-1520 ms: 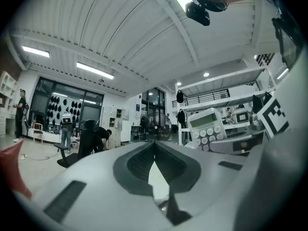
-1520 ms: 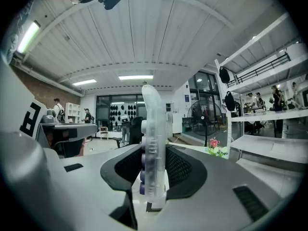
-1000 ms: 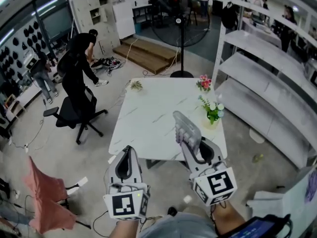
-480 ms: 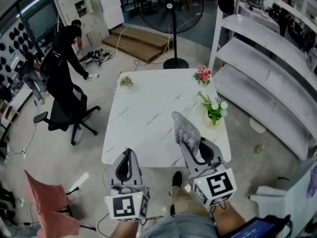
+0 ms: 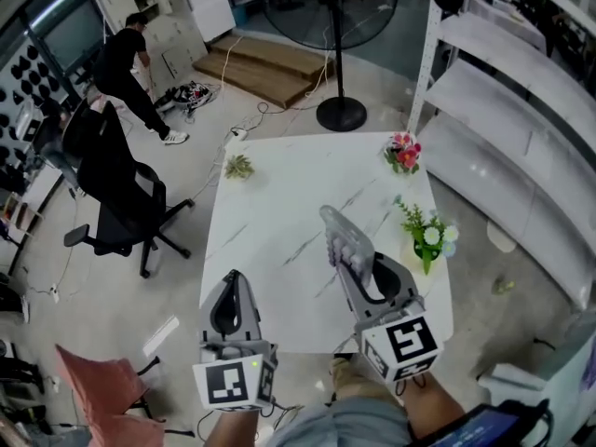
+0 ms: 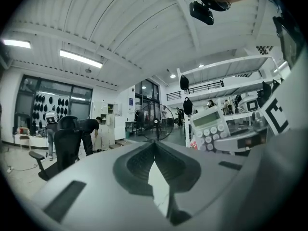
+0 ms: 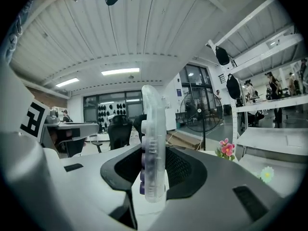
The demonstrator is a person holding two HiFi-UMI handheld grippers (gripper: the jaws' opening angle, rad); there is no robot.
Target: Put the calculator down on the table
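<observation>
The calculator point(image 5: 341, 237) is in my right gripper point(image 5: 358, 276). From the head view I see it held over the near part of the white table point(image 5: 279, 203), tipped up on its edge. It is not lying on the table. My left gripper point(image 5: 233, 282) is to the left of it, at the near edge of the table, with its jaws together and nothing in them. Far off on the table are a small green plant point(image 5: 238, 166) on the left and pink flowers point(image 5: 403, 152) on the right. A vase of white flowers point(image 5: 428, 240) stands just right of the calculator.

In the left gripper view the two jaws touch at the tips, and nothing is between them. The calculator point(image 6: 209, 129) shows off to the right, keys facing me.

In the right gripper view the jaws squeeze the calculator point(image 7: 154, 143) from both sides. It stands up thin and tall, with its purple keys on the left. The pink flowers point(image 7: 225, 148) are farther off on the right.
</observation>
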